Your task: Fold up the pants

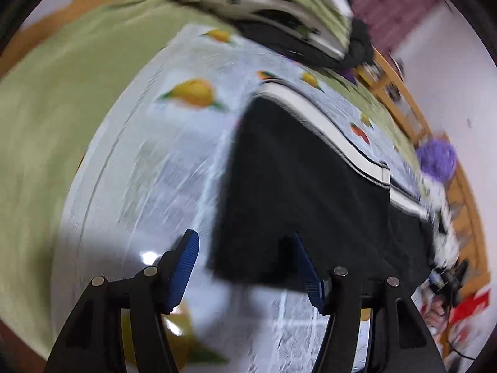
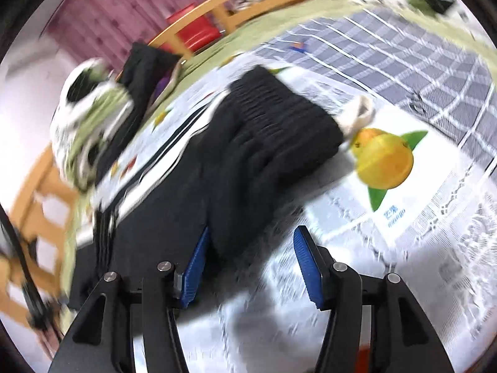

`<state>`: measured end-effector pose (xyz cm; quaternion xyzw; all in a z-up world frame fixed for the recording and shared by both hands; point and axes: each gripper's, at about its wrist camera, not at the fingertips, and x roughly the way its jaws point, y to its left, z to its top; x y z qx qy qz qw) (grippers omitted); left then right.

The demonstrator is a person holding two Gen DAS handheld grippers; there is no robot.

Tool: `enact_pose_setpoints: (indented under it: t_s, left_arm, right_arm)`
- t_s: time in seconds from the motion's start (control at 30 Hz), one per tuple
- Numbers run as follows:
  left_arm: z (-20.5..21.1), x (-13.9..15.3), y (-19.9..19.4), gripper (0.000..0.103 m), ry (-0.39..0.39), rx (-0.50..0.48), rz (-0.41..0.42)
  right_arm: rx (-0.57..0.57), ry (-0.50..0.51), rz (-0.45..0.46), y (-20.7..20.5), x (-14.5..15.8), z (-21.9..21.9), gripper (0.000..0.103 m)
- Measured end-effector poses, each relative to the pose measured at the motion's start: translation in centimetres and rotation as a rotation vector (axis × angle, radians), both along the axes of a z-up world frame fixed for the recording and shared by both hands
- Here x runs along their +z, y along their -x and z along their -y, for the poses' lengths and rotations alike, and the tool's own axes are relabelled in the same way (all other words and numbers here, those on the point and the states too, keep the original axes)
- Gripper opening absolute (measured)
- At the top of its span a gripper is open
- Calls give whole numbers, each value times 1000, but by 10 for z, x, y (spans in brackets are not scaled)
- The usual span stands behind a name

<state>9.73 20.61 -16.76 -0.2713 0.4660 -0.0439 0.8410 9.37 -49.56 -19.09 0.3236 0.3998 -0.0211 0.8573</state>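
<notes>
Left wrist cam: the left gripper (image 1: 245,267) has its jaws spread wide, hovering at the hem end of the black pants (image 1: 298,192) lying flat on the fruit-print cloth (image 1: 161,155).

Right wrist cam, blurry: the right gripper (image 2: 250,262) is also spread apart, by the pants' (image 2: 248,155) waistband end.
</notes>
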Motion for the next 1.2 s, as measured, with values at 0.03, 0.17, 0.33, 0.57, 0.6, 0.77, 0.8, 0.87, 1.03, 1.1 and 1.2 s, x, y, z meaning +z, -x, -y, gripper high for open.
enact_pose_setpoints:
  t_s: [0.03, 0.17, 0.33, 0.57, 0.6, 0.77, 0.8, 0.87, 1.03, 1.1, 1.2]
  left_arm:
    - [-5, -5, 9, 61, 56, 26, 25]
    - [-2, -15, 9, 65, 127, 34, 66]
    - [30, -14, -22, 30, 51, 39, 65]
    - [40, 9, -33, 25, -4, 26, 113]
    - [39, 2, -32, 31, -10, 30, 77]
    - [12, -22, -1, 46, 134, 61, 80]
    - [10, -23, 2, 47, 147, 65, 83]
    - [15, -21, 0, 51, 128, 66, 79]
    - [41, -13, -19, 54, -1, 52, 62]
    - [43, -9, -21, 34, -40, 119, 67]
    - [49, 17, -19, 18, -104, 175, 130]
  right_arm:
    - [-25, -23, 0, -7, -4, 4, 59]
    - [-58, -73, -7, -33, -9, 8, 59]
    - [-36, 39, -61, -72, 1, 0, 36]
    - [-8, 43, -39, -59, 8, 5, 29]
    - [7, 52, -84, -58, -3, 4, 32]
    - [36, 137, -82, -16, 8, 4, 46]
    - [43, 162, -77, -9, 14, 3, 46]
    - [72, 245, -74, -3, 32, -8, 46]
    - [120, 320, -25, -4, 78, -42, 46]
    - [134, 311, 6, -4, 96, -57, 46]
    - [150, 282, 34, -10, 119, -81, 46]
